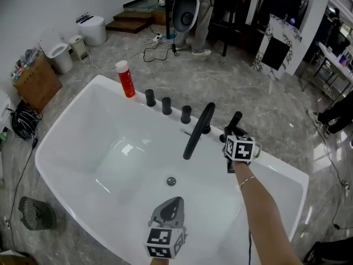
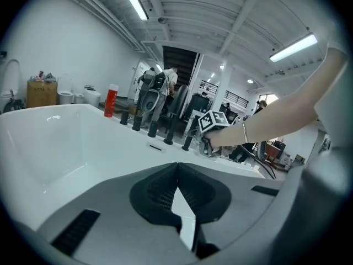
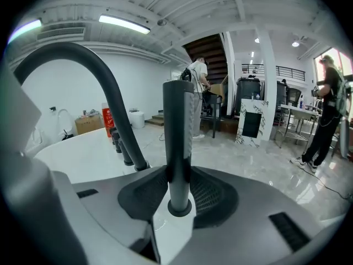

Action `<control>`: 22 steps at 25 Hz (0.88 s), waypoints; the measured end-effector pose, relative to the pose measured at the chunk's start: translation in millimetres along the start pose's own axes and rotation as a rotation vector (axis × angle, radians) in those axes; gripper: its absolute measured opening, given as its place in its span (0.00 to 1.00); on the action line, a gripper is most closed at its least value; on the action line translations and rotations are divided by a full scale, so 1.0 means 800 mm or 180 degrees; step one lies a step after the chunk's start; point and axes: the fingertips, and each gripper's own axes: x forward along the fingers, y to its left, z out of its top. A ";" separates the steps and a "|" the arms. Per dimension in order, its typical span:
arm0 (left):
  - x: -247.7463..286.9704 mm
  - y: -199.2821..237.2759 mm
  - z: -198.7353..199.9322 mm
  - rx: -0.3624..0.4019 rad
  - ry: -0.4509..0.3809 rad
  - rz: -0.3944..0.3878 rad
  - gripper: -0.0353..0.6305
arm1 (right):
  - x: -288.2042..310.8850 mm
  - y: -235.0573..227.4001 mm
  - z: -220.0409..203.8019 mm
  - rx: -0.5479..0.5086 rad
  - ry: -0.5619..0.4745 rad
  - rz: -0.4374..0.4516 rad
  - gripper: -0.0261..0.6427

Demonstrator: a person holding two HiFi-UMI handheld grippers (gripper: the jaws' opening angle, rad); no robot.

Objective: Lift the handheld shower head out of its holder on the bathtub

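Right gripper (image 3: 177,174) pinches the upright shower head (image 3: 179,115) low, near its holder (image 3: 180,207), ready to lift; left gripper (image 2: 177,175), jaws pressed together and empty, waits over the bathtub (image 1: 83,120).

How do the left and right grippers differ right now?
The right gripper is clamped on the upright handheld shower head, while the left gripper is shut on nothing. The right gripper is at the bathtub's rim, beside the spout, while the left gripper hangs over the basin. Both point away from the person.
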 end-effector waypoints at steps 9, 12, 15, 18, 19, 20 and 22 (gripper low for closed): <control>-0.012 0.008 0.010 0.0003 -0.0067 0.0050 0.08 | -0.015 0.019 0.000 -0.0411 -0.0010 -0.0010 0.23; -0.018 0.003 0.011 -0.0006 -0.0060 0.0044 0.08 | -0.027 0.017 0.008 -0.0355 -0.0080 0.0015 0.23; -0.023 -0.003 0.018 0.0003 -0.0076 0.0025 0.08 | -0.042 0.018 0.022 -0.0350 -0.0153 0.0054 0.23; -0.028 -0.013 0.028 0.0010 -0.0106 0.0001 0.08 | -0.059 0.018 0.035 -0.0298 -0.0213 0.0098 0.23; -0.029 -0.018 0.033 0.0018 -0.0116 -0.0010 0.08 | -0.065 0.017 0.040 -0.0266 -0.0231 0.0105 0.23; -0.032 -0.022 0.038 0.0031 -0.0127 -0.0022 0.08 | -0.072 0.015 0.044 -0.0217 -0.0252 0.0105 0.23; -0.037 -0.032 0.048 0.0060 -0.0151 -0.0042 0.08 | -0.088 0.010 0.054 -0.0116 -0.0301 0.0093 0.23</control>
